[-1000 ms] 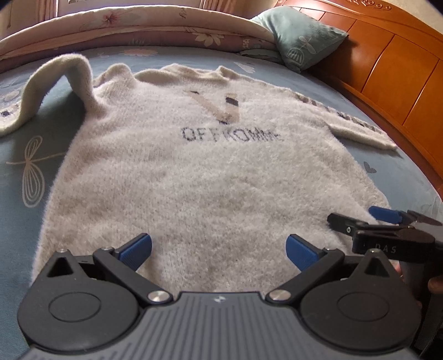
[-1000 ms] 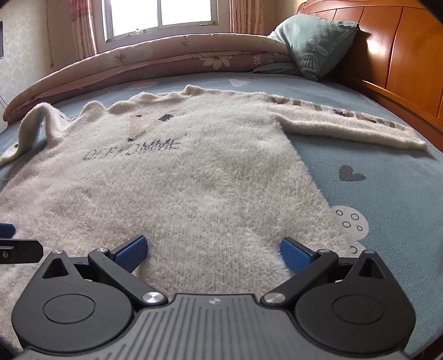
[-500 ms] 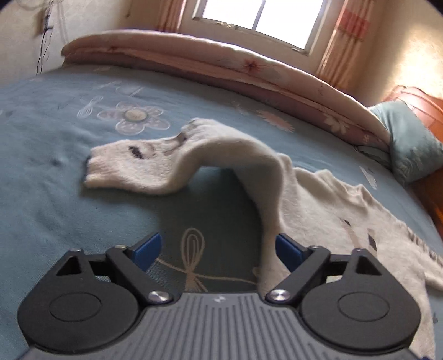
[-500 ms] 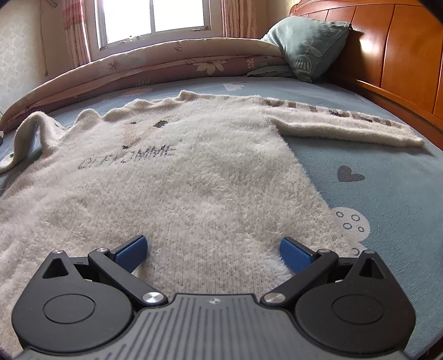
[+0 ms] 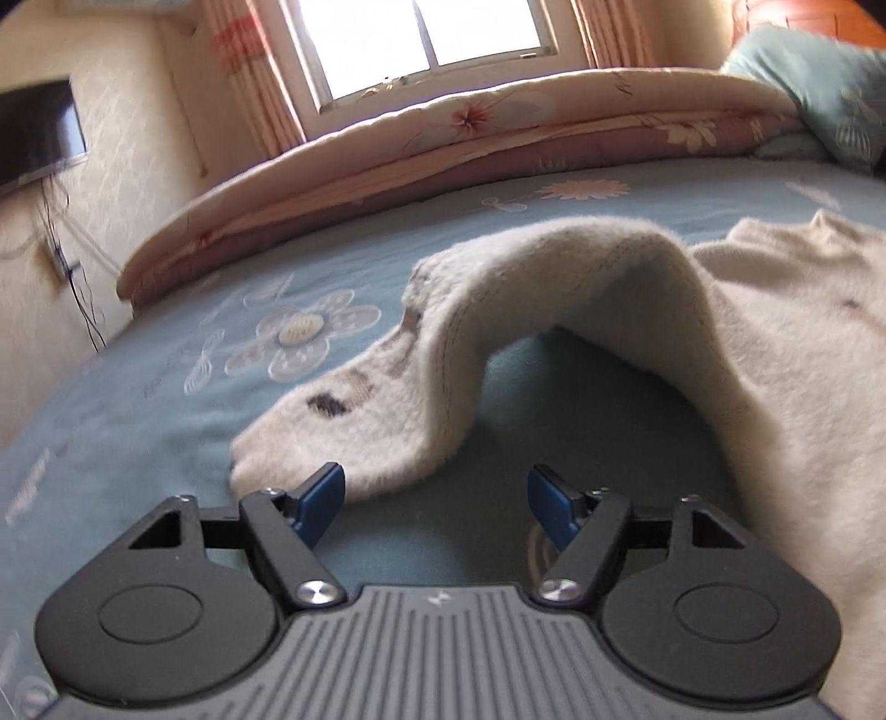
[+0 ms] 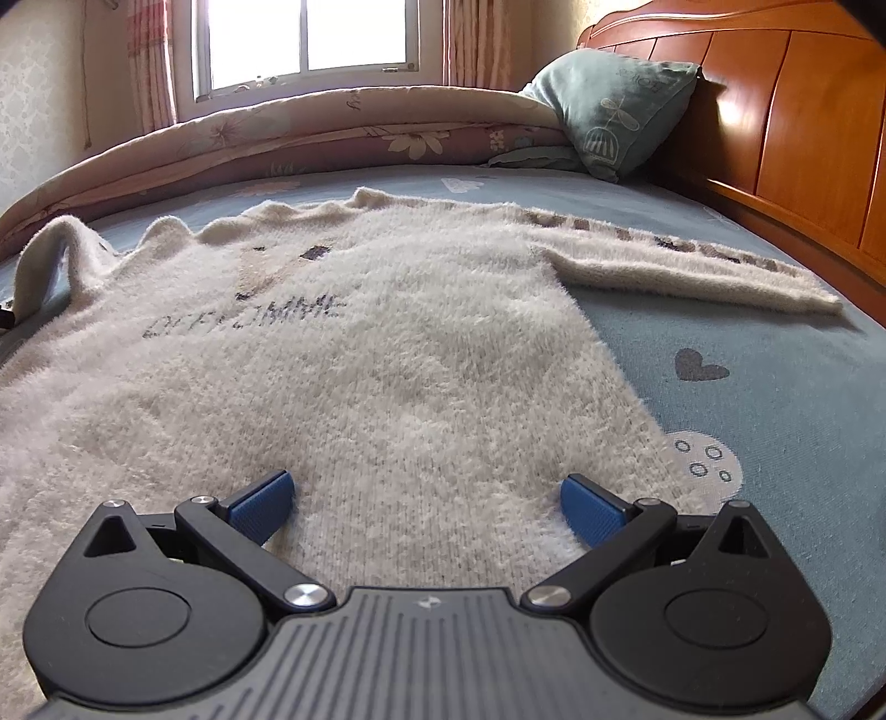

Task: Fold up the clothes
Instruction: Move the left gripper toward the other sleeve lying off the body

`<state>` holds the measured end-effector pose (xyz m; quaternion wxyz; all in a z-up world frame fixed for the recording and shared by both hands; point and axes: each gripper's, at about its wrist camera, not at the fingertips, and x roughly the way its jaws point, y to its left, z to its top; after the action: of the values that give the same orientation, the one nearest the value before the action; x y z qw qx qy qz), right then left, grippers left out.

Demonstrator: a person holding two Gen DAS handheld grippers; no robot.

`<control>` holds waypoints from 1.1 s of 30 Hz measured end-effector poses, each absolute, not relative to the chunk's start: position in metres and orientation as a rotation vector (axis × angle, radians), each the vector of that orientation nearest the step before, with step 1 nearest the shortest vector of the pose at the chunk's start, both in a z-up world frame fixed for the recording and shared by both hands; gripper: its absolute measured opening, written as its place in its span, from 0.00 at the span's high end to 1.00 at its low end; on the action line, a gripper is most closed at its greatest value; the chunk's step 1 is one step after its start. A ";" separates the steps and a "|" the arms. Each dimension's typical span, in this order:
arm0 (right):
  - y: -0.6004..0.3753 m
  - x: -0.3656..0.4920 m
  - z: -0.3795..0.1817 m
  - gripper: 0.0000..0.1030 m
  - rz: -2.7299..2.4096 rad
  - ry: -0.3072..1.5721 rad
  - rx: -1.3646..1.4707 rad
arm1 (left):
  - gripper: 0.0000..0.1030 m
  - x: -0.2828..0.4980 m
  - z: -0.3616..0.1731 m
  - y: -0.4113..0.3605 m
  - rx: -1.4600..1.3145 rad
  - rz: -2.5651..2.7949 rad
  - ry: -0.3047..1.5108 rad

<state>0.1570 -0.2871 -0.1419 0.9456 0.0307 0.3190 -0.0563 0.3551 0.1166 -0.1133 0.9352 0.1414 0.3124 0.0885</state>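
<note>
Presently, sweater (image 6: pixel 354 354): flat on bed (image 6: pixel 775 399), one sleeve (image 5: pixel 443 354) humped.
Left gripper (image 5: pixel 436 501): fingers wide, empty, at sleeve cuff.
Right gripper (image 6: pixel 426 507): fingers wide, empty, over hem.

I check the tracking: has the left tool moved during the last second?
Yes. The left tool swung from the sweater's hem to its humped sleeve, toward the window.

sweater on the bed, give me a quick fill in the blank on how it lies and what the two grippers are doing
1. The sweater lies spread on the ____ bedsheet.
2. Both the left gripper and the right gripper are ____, holding nothing.
3. The arched sleeve has its cuff in front of the ____ gripper.
4. The flat sleeve points toward the wooden ____.

Missing words: blue; open; left; headboard
</note>
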 end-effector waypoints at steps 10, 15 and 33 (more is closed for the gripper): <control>-0.288 0.159 -0.143 0.00 -0.110 0.647 0.059 | 0.28 0.403 -0.132 0.119 0.393 0.297 0.615; -0.288 0.159 -0.143 0.00 -0.108 0.646 0.059 | 0.29 0.403 -0.124 0.130 0.410 0.418 0.538; -0.289 0.160 -0.143 0.00 -0.109 0.644 0.056 | 0.28 0.374 -0.100 0.220 0.208 0.679 0.507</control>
<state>0.1596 -0.2888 -0.1433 0.9468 0.0274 0.3161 -0.0534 0.3738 0.2196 -0.1003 0.9064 0.1009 0.2454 0.3287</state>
